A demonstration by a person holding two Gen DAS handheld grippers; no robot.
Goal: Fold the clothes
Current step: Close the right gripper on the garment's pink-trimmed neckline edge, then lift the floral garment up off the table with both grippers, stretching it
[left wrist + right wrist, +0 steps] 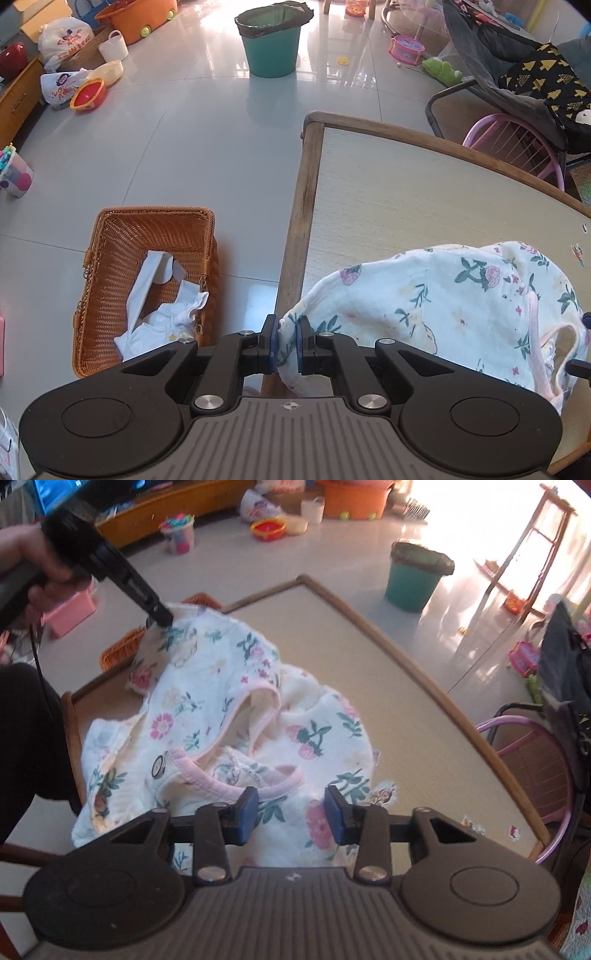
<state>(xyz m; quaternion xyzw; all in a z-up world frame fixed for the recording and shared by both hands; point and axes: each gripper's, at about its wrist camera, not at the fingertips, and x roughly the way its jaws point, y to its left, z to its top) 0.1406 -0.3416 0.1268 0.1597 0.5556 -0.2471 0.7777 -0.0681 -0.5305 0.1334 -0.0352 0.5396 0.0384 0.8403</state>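
A white floral baby garment [443,295] with pink trim lies crumpled on the wood-framed table [388,177]. My left gripper [287,343] is shut on the garment's edge at the table's left side. In the right wrist view the same gripper [160,618], held by a hand [37,561], pinches a lifted far corner of the garment [207,709]. My right gripper [293,812] hovers over the garment's near part, beside the pink neckline. Its blue pads [247,810] stand apart with cloth under the gap, and they do not press on it.
A wicker basket [110,240] with white clothes [166,317] sits on the floor left of the table. A teal bin [273,44] stands further off. A pink chair [535,760] is at the table's right edge [443,698]. Toys and tubs line the far floor.
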